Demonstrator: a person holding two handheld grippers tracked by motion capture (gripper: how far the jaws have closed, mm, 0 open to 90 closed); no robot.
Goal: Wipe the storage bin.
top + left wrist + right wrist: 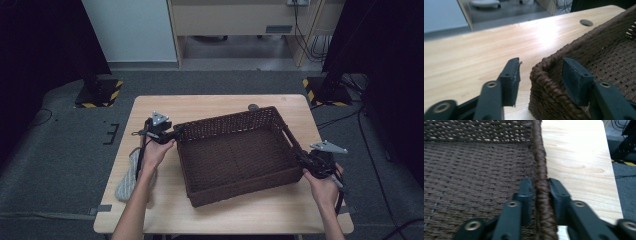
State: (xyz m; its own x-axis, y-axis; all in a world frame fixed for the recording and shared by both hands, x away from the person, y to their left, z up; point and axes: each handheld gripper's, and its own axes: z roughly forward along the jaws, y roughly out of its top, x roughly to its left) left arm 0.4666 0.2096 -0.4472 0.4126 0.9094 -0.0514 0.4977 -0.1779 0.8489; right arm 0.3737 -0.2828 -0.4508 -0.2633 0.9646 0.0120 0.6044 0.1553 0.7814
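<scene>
a person's forearms reach in from the near edge of a light wooden table, each hand holding a black two-jaw gripper at a dark brown woven basket that sits at the middle of the tabletop, turned slightly askew. the right gripper is clamped on the rim of the basket's right wall; in the right gripper view its two pads press the braided rim from both sides, one inside the basket and one outside over the bare wood. the left gripper is at the basket's far left corner with its jaws standing apart: in the left gripper view one pad hangs outside over the table and the other sits inside the basket, the corner of the rim between them, neither pad pressing on it. a grey cloth lies on the table near the left forearm, just beside the basket's left side. a round cable hole shows in the tabletop just behind the basket's far wall.
</scene>
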